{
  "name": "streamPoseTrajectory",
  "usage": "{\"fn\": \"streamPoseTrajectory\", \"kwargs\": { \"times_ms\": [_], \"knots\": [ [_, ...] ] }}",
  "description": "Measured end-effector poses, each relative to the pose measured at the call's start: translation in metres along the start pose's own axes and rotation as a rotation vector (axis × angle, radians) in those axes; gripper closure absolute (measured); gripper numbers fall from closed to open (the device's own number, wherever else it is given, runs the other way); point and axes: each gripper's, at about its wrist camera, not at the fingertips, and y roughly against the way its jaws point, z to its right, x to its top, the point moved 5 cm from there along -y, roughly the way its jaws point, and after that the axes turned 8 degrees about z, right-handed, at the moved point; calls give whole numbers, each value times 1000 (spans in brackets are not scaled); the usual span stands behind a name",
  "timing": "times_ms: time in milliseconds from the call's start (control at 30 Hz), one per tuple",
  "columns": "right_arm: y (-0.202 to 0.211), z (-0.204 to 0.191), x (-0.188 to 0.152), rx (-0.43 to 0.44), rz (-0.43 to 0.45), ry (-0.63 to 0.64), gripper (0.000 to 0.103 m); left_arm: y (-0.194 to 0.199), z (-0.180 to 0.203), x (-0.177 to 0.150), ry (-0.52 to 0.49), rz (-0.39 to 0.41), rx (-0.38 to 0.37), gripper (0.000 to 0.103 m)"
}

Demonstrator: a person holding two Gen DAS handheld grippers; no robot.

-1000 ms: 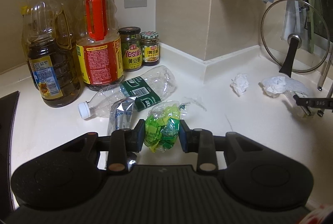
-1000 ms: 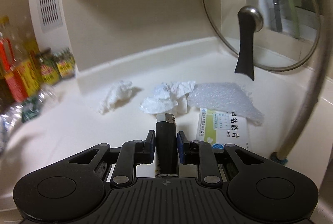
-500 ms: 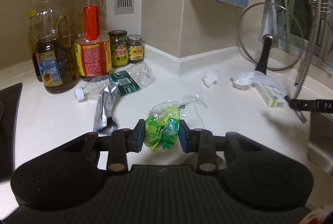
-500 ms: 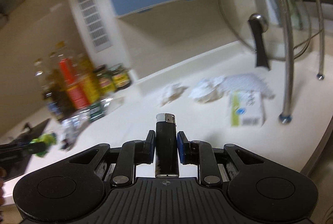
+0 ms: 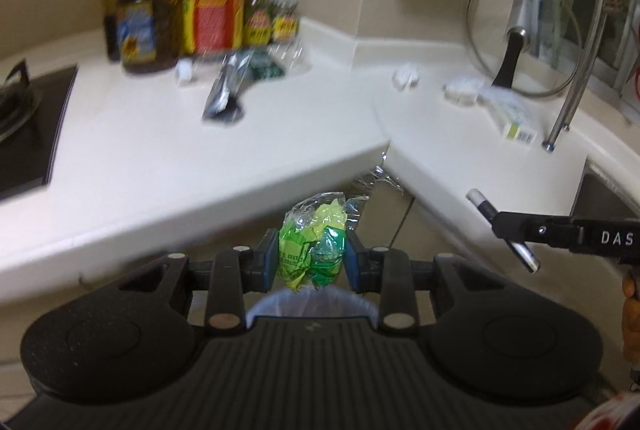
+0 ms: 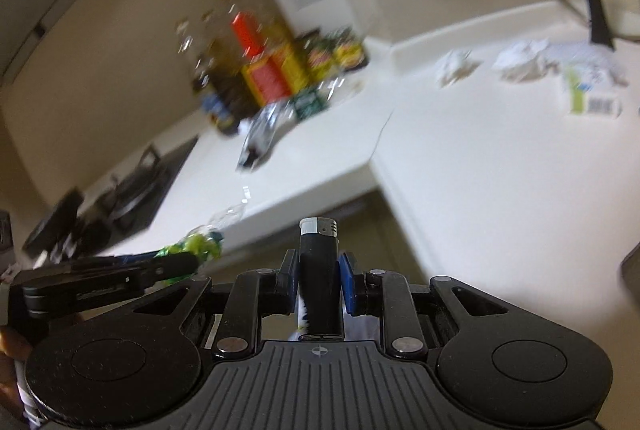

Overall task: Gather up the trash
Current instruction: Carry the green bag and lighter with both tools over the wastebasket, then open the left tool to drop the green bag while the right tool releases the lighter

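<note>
From the left wrist, the left gripper [image 5: 311,255] has its jaws clenched on one crumpled green wrapper [image 5: 313,247], held off the edge of the white desk [image 5: 168,158], while the right gripper [image 5: 505,225] at the right edge — lettered "DAS" — pinches one black lighter [image 5: 502,228]; other labels are too blurred to read. From the right wrist, the right gripper [image 6: 319,276] grasps that lighter [image 6: 319,282] upright, and two crumpled tissues [image 6: 456,66] and one small box [image 6: 592,96] lie on the desk [image 6: 500,182] — its print unreadable.
</note>
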Motion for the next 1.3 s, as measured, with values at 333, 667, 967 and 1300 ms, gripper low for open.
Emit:
{"fn": "streamPoseTrajectory", "kwargs": {
  "times_ms": [333, 667, 967, 1300],
  "knots": [
    [-38, -7, -69, -37, -163, 29, 81, -24, -18, -68, 61, -171, 21, 73],
    [-74, 16, -125, -129, -254, 41, 81, -62, -30, -125, 83, -297, -10, 73],
    [-98, 37, -160, -211, -261, 32, 81, -90, -27, -156, 82, -356, -50, 73],
    [-113, 51, -161, -264, -225, -13, 81, -105, -25, -165, 73, -374, -78, 73]
  ]
}}
